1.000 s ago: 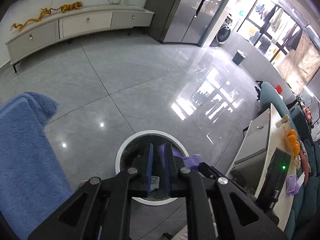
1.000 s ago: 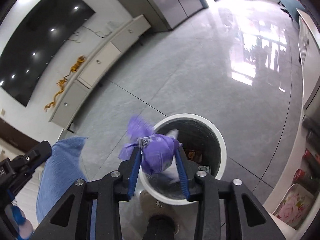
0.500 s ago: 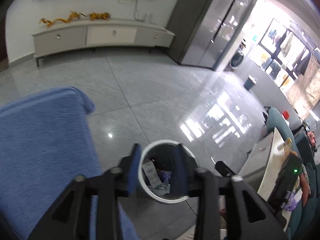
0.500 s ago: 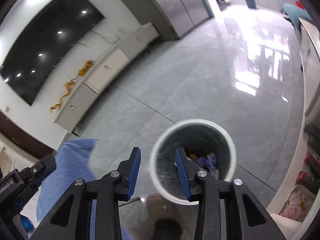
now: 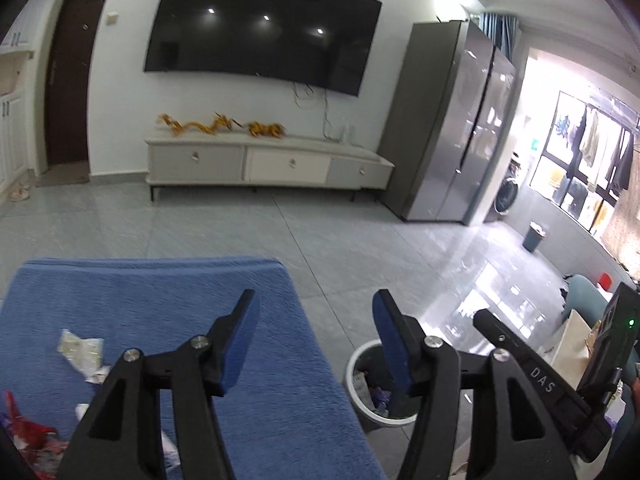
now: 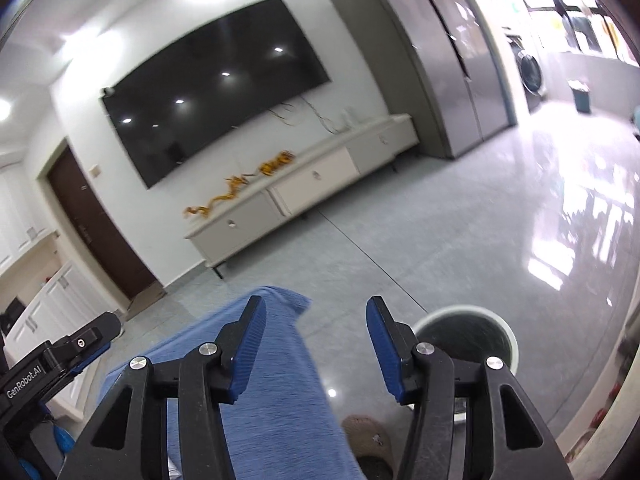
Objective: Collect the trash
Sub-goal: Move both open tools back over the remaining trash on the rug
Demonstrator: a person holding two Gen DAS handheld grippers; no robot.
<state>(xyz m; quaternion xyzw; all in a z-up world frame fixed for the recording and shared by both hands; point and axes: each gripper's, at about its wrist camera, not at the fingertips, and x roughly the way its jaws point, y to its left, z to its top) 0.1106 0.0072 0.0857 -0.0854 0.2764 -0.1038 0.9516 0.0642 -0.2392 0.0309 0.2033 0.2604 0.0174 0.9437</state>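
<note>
Left tongs (image 5: 316,312) and right tongs (image 6: 314,320) both apart, just been opening, nothing between them. Trash scraps (image 5: 82,354) lower left on blue tabletop (image 5: 160,300); bin (image 5: 362,390) lower right on floor.

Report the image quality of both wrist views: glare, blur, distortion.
Left wrist view: sharp nearby, fisheye bends the television edges; the window side at right is blown out, with glare streaks on the floor. Right wrist view: motion-blurred overall, the trash bin smeared; ceiling lights reflect off the screen, strong glare on the tiles.
</note>
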